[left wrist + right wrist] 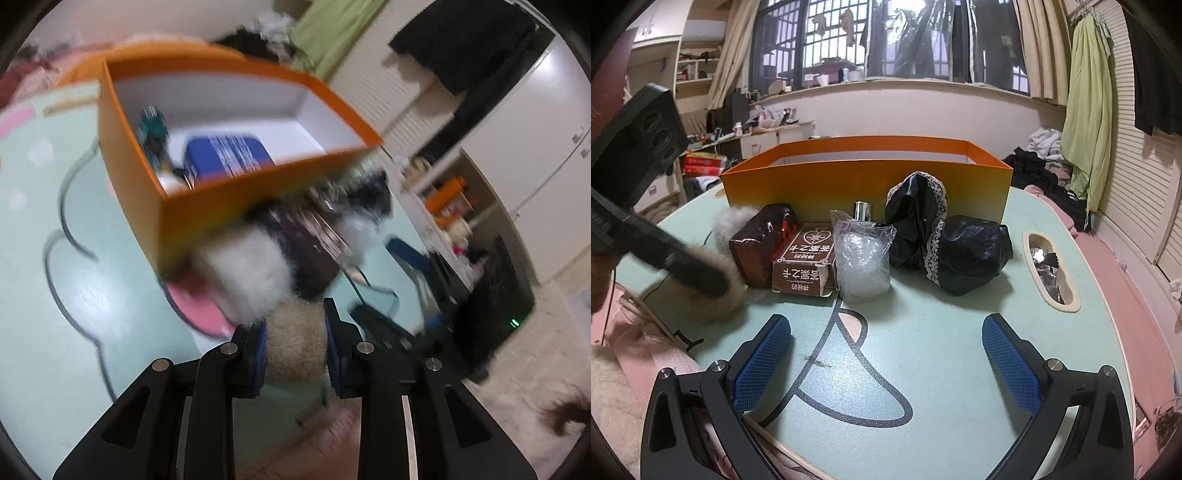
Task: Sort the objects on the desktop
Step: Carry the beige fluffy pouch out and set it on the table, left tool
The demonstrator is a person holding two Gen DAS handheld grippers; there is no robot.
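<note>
A: OK, biggest first. Mint-green table with a dark line drawing on it. Orange box stands open-topped at the far side, white inside.

B: Contents?

A: Left wrist view looks down into the orange box: a blue tin with white print lying flat, plus a teal-labelled item leaning against the left wall. Heavy motion blur, can't read more.

B: What's on the table in front of the box?

A: Row just beside the front wall, left to right: white-grey fur piece, dark brown wrapped block, brown printed carton lying flat, clear plastic bag with a chrome cap behind it, black lace-trimmed fabric bundle. Block leans on the carton; bag touches the carton's right side.

B: Grippers?

A: Left gripper is clamped on a beige fuzzy ball, blue pads pressing both sides. Ball joins the white fur ahead of it. In the right view the left gripper sits at the fur's near-left edge.

B: Right one?

A: Right gripper is spread wide, nothing between the blue pads, above bare table well short of the row.
</note>
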